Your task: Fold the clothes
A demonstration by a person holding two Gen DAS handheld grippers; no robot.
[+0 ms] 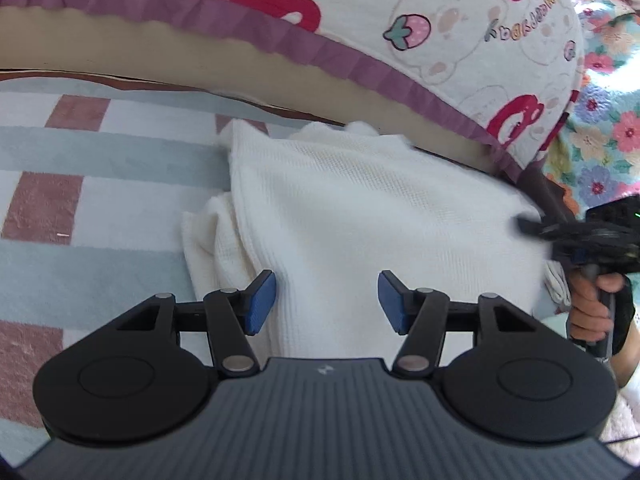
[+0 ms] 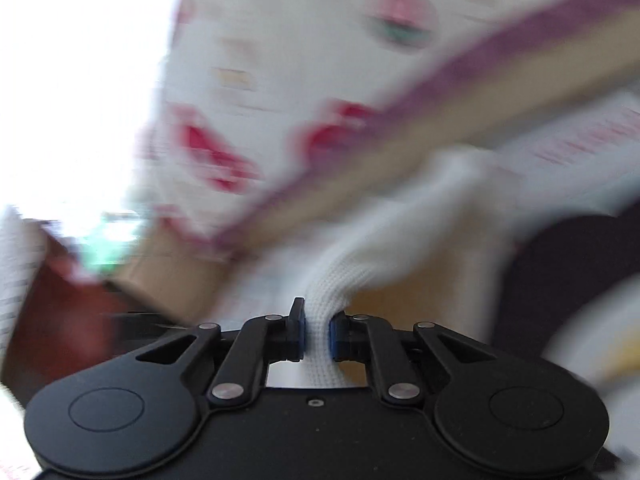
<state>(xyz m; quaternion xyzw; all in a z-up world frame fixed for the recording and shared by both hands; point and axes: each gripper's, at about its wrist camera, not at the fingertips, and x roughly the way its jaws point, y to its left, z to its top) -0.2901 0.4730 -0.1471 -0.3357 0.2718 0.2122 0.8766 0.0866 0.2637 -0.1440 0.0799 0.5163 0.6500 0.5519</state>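
Left gripper (image 1: 327,302), black linkage arms with blue ribbed pads: jaws spread, nothing between the pads, poised just over the near edge of the white waffle-knit garment (image 1: 360,220).

Garment lies in a loose heap on a fleecy blanket with pale blue and dusty pink checks (image 1: 80,168). Folded layers show along its left side; its far end bunches up against the base of the cushion behind it.

Right gripper (image 2: 317,334), same black build: jaws pressed together, pinching a narrow band of the white knit; the cloth rises from between the pads and fans out beyond. Surroundings in the right wrist view are badly motion-blurred.

From the left wrist view, the right gripper meets the garment's right edge, also blurred. A hand (image 1: 592,308) in a dark fingerless glove wraps its handle below.

Behind the garment: a tan strip, then a purple ruffled trim (image 1: 240,16) edging a white quilted cushion printed with red bear shapes and a strawberry (image 1: 460,20). Far right, a floral fabric with pink and blue flowers on pale teal (image 1: 608,128).
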